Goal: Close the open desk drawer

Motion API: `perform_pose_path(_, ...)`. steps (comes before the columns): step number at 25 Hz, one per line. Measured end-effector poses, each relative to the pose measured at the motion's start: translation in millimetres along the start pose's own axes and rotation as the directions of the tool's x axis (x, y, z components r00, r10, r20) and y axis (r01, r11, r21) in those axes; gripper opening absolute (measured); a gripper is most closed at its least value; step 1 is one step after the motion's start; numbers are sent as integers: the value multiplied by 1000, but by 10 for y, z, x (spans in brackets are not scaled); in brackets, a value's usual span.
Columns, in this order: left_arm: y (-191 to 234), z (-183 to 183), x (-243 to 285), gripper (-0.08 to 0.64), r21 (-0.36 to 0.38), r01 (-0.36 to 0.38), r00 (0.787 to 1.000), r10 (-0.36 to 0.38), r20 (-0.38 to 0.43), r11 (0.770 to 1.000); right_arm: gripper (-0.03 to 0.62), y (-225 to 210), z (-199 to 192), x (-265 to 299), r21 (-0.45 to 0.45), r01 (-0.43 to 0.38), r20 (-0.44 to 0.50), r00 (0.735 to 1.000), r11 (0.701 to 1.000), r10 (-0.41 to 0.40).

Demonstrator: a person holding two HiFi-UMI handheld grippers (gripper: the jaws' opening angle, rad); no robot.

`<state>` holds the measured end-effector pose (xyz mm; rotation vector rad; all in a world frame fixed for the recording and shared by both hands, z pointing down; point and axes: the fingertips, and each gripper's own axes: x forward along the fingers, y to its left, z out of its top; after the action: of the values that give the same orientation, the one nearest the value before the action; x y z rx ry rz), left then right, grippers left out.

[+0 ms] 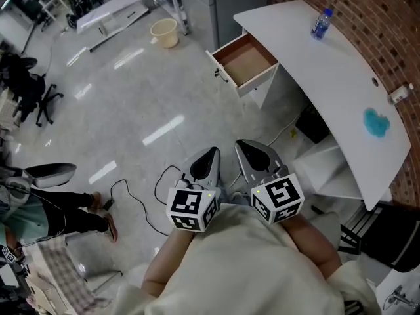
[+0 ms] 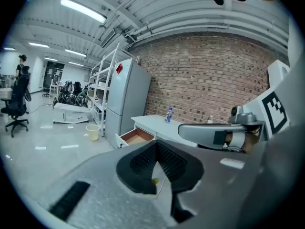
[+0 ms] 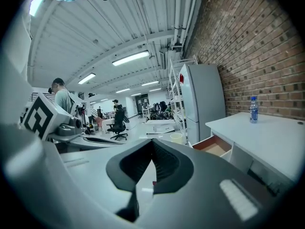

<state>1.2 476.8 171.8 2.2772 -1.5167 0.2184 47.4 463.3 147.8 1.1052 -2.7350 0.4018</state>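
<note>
Head view first: white desk (image 1: 328, 77) runs along the brick wall on the right. The drawer (image 1: 246, 61) sits under the desk's far end, pulled out toward the open floor, brown inside showing. A water bottle (image 1: 321, 23) stands on top near that same far end, and a blue blob (image 1: 376, 122) lies closer to the near end, can't tell what it is. Both grippers hang low in the middle of the shot, well apart from the desk: left gripper (image 1: 209, 157) and right gripper (image 1: 246, 148) side by side, marker cubes behind them. A cream bucket (image 1: 165, 33) sits on the floor past the drawer.

Left gripper view: the tongs (image 2: 156, 148) are pressed together, nothing pinched. The drawer (image 2: 136, 137) is out ahead, hanging open next to a grey fridge (image 2: 126, 99), bottle (image 2: 168, 114) on the desk top behind it.

Right gripper view: same deal, jaws pressed together on nothing at (image 3: 152, 147). The open drawer (image 3: 214, 147) shows off to the right, below the desk edge, bottle (image 3: 253, 109) up top.
</note>
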Motion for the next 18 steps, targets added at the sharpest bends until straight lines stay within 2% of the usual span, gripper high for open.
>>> perform_pose_path(7,186,89,96,3,-7,20,1000,-20,-17,1000,5,-61,46,183,33,45,-10,999,998,-45)
perform_pose_path(18,604,296,405,3,-20,36,999,-37,-34,999,5,-100,163,694,60,8,-36,999,998,-6)
